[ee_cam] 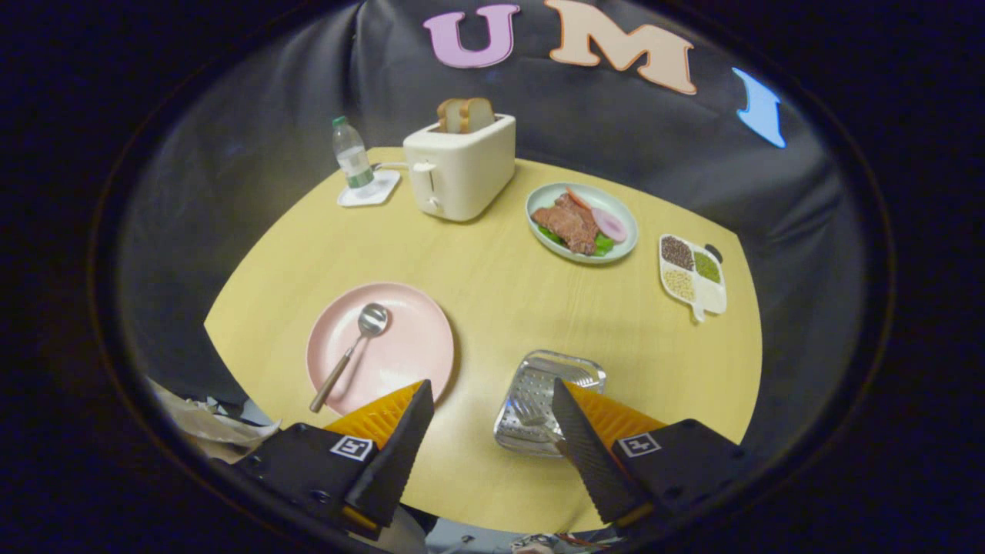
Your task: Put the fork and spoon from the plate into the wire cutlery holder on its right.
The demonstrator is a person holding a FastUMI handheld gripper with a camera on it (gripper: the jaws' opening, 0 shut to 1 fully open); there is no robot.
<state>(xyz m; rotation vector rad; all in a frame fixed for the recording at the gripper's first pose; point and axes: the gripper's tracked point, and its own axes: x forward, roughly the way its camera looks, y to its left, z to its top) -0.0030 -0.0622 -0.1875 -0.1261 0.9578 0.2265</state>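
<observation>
Above a round yellow table (492, 308), the gripper (492, 404) hangs with its two orange-and-black fingers (400, 431) spread wide apart, grasping nothing; bare tabletop shows in the gap between them.

Just ahead of the left finger sits the pink plate (381, 346), its near rim hidden behind that fingertip. On the plate lies the spoon (350, 355), bowl pointing away from the gripper and handle slanting back toward the near-left rim, its end reaching past the plate's edge.

Beside the plate, on its right, is the cutlery holder (539, 400) — a shiny, perforated metal tray seen from above. The right finger overlaps its near-right corner. Inside it, close against that fingertip, lies what looks like the fork (531, 419), tines toward the left, though glare on the metal leaves it hard to make out.

Beyond the fingers, across the table, a cream toaster (459, 165) stands with two slices of bread (465, 114) poking from its slots. To its left a clear water bottle (352, 158) with a green cap rests upright on a white coaster (369, 189). To the toaster's right sits a pale green plate (582, 223) of meat, greens and a pink slice — and farther right, near the table's edge, a white divided dish (692, 277) holds dark, green and pale grains in separate sections.
</observation>
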